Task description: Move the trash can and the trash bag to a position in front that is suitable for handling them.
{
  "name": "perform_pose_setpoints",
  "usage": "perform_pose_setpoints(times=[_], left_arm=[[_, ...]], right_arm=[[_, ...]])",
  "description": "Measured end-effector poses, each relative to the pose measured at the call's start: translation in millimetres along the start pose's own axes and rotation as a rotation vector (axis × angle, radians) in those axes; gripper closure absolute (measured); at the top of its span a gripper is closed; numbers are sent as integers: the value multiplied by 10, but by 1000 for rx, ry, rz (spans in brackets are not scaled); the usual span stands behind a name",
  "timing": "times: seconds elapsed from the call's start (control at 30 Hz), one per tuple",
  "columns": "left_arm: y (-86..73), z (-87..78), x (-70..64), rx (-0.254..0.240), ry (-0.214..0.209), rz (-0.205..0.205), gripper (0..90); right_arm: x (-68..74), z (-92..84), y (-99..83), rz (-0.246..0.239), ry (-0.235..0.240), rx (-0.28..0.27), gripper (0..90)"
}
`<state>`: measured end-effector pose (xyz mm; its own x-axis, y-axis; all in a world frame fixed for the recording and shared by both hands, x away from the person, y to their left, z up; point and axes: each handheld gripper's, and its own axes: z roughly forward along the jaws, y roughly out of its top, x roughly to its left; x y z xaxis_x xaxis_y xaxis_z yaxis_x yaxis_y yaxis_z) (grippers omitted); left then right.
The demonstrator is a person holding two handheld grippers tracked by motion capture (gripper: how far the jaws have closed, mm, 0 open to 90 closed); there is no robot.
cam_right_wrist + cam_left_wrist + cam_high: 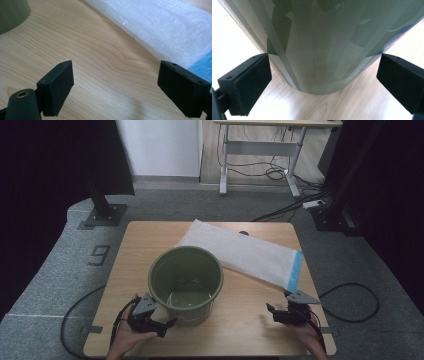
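Observation:
A round olive-green bucket (186,285) stands on the wooden table (150,235), empty as far as I can see. My left gripper (167,326) sits at its near-left base, open. In the left gripper view the bucket's wall (319,45) curves down between the wide-spread jaws of the gripper (322,82); the pads are not pressing on it. A white plastic bag (245,252) with a blue end strip (296,270) lies flat behind and right of the bucket. My right gripper (273,314) is open near the front right, just short of the bag's blue end (202,65).
The right gripper (116,75) hovers over bare wood, with the white bag (162,27) ahead on the right and the bucket's edge (12,12) at the upper left. Cables trail off both sides of the table. A desk (260,150) stands far behind.

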<state>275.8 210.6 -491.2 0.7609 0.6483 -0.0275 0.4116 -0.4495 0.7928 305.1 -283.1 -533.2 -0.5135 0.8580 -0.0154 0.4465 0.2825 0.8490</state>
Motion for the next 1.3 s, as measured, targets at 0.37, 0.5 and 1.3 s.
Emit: perform_pose_setpoints(times=[0.37, 0.5, 1.3], left_arm=[[295, 367, 2, 17, -36, 56, 7], [338, 427, 6, 17, -40, 61, 9], [649, 797, -88, 17, -30, 92, 48]], right_arm=[[-19, -20, -30, 4, -20, 12, 130], [-9, -19, -23, -2, -19, 13, 131], [13, -1, -50, -23, -24, 39, 131]])
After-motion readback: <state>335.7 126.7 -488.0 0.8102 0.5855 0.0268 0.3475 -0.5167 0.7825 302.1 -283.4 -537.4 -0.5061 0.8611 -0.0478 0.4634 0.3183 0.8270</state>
